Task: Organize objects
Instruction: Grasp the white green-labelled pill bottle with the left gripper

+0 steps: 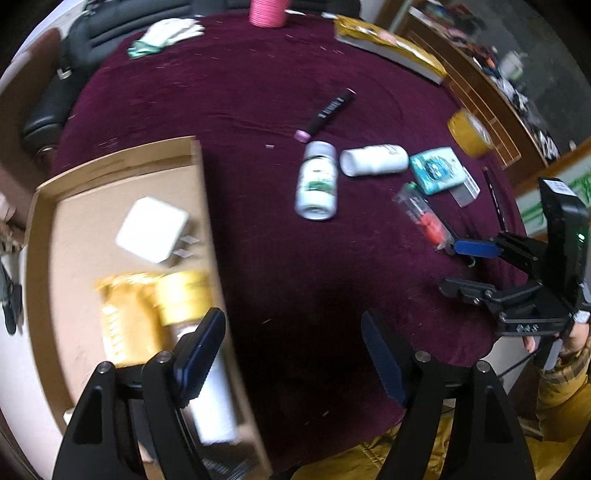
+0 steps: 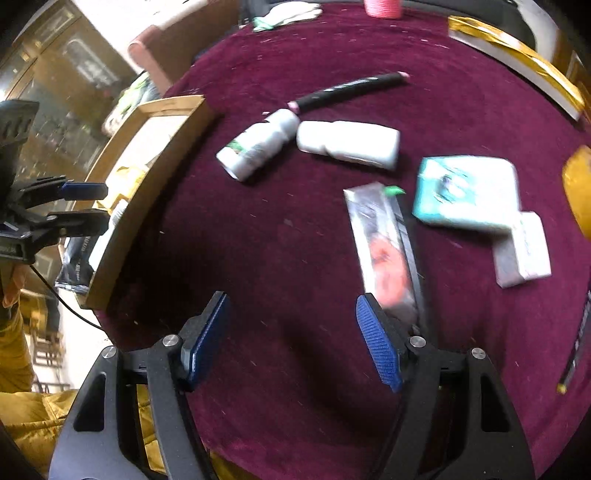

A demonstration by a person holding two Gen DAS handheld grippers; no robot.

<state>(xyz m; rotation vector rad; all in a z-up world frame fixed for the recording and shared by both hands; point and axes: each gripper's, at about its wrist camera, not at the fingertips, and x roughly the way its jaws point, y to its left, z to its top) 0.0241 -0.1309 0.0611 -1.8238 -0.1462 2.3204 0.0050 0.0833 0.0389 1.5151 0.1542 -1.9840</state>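
My left hand-held gripper [image 1: 291, 354] points steeply down with its blue-padded jaws spread wide and nothing between them. Its left finger hangs over the edge of a shallow cardboard box [image 1: 122, 166]; its right finger hangs over the bare maroon tabletop [image 1: 240, 92]. Inside the box lie a white plug adapter [image 1: 151, 229], a gold packet [image 1: 125, 317], a small yellow jar [image 1: 184, 295] and a white tube [image 1: 214, 402], all blurred.

My right hand-held gripper [image 2: 293, 339] is also released, jaws wide apart and empty, above the cloth. Just past its right pad lies a clear packet with something orange inside [image 2: 384, 251], on top of a dark strip. Beyond it, near the middle of the tabletop, a white bottle with a green label [image 2: 258, 144] and a plain white bottle [image 2: 351, 142] lie on their sides, nearly touching. A black pen-like tube with a pink end [image 2: 347, 90] lies behind them. To the right sits a teal box [image 2: 465, 192], touching a small grey and white card box [image 2: 522, 251]. A yellow tape roll [image 1: 469, 133] rests near the right edge.

At the far edge are white gloves [image 1: 170, 33], a pink spool [image 1: 266, 13] and a gold-wrapped flat package [image 1: 388, 44].
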